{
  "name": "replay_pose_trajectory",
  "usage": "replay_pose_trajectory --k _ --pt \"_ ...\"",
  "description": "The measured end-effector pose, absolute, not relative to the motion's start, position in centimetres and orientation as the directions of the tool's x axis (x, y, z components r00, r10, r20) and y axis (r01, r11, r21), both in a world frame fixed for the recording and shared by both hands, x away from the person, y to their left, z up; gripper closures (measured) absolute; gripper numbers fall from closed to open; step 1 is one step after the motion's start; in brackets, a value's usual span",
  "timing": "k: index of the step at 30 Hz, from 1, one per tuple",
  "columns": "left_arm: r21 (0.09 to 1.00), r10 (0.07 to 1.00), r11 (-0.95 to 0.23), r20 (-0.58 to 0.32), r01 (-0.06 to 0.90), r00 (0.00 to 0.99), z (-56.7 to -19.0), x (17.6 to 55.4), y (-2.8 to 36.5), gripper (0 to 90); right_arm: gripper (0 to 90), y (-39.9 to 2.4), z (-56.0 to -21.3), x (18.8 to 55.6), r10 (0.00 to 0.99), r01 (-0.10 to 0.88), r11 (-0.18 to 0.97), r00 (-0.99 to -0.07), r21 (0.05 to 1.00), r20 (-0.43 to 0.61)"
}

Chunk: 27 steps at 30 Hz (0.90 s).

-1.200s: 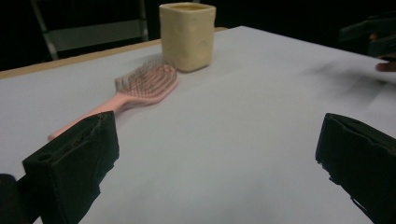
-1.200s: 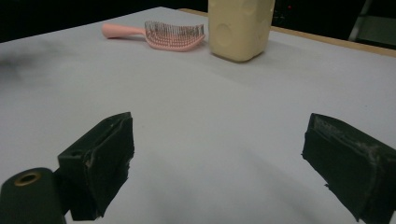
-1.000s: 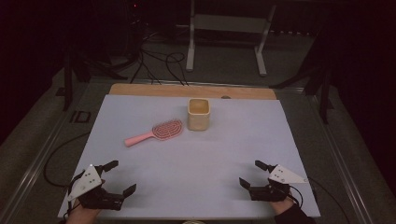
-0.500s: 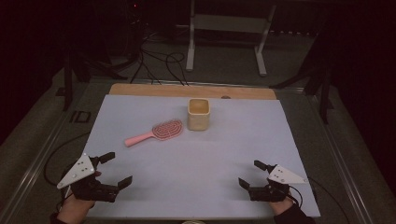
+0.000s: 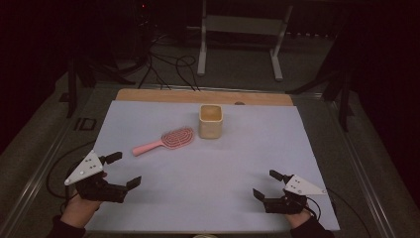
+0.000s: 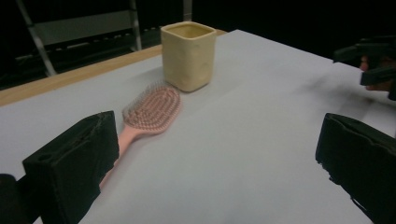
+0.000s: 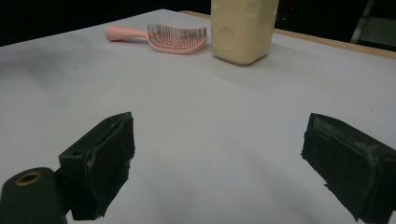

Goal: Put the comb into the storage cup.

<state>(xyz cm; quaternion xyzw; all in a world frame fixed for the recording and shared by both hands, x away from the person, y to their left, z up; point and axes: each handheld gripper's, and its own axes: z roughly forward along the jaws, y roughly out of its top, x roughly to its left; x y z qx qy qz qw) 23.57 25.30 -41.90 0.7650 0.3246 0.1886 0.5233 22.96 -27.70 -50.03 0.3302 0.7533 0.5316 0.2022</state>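
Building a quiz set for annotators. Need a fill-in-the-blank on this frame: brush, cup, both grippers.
1. The pink hairbrush lies flat with its bristles facing ____.
2. The cream cup stands ____ on the table.
3. The jaws of the left gripper and of the right gripper are ____.
4. Seen from the high view, the hairbrush lies to the ____ of the cup.

Missing words: up; upright; open; left

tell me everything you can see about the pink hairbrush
The pink hairbrush looks like plastic: an oval vented head with short bristles pointing up and a slim straight handle. It lies flat on the pale table cover, head close beside the cream cup, apparently not touching it, handle toward the table's left. No tool touches it.
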Motion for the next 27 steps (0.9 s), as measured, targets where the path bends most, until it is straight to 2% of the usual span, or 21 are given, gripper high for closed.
replay_pose_trajectory --k 14,27 --pt "0.904 0.732 -0.234 -0.078 0.357 0.677 -40.7 26.6 25.5 0.3 9.1 -27.6 -50.1 23.0 0.707 0.277 0.222 -0.706 0.935 0.042" --pt "0.879 0.725 -0.255 -0.103 0.404 0.681 -40.4 29.2 24.8 0.2 9.1 -27.5 -50.0 22.9 0.703 0.273 0.225 -0.71 0.935 0.037"
